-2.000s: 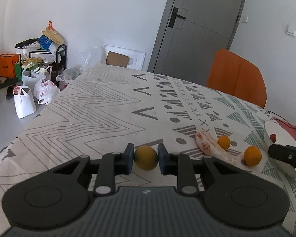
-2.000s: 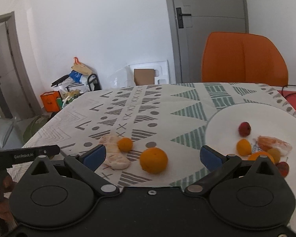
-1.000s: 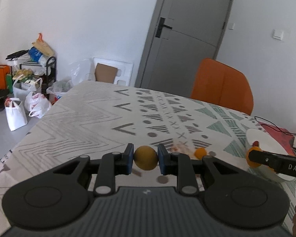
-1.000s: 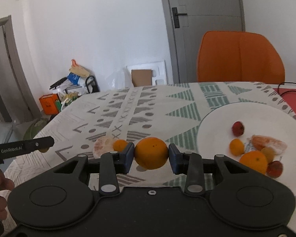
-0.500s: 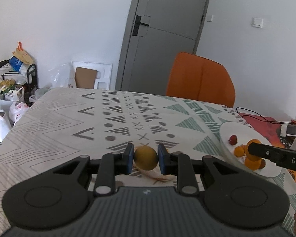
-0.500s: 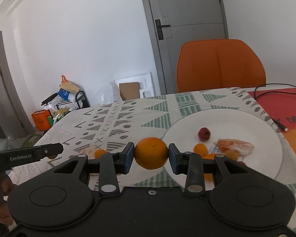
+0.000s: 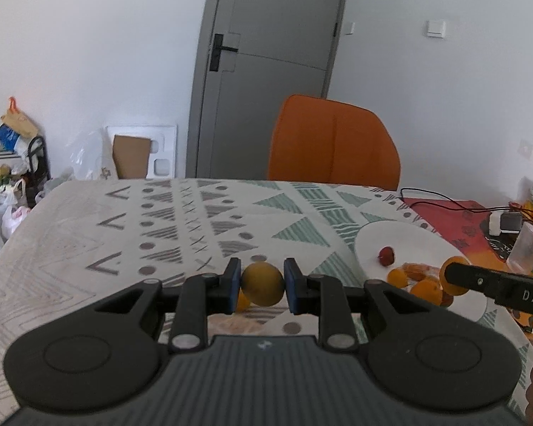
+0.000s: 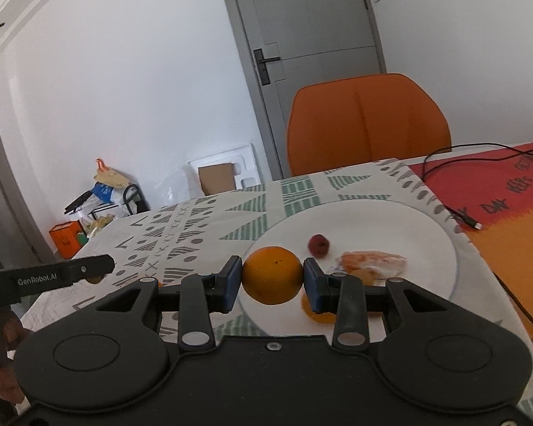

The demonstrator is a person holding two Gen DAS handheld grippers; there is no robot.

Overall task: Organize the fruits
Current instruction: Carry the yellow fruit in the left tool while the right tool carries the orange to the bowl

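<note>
The right claw (image 8: 273, 280) grips a round, firm-looking bright orange (image 8: 273, 274) across its middle above the white round plate (image 8: 430, 230), while the left claw (image 7: 262, 285) pinches a smaller dull yellow-orange fruit (image 7: 262, 284) over the patterned bench (image 7: 89, 248); both seem light, smooth-skinned and liable to roll.

Right tongs (image 8: 273, 276) are clamping an orange (image 8: 273, 275) above the white plate's (image 8: 426, 234) near rim. Red fruit (image 8: 318, 245) and peeled segments (image 8: 373, 263) are lying on plate.
</note>
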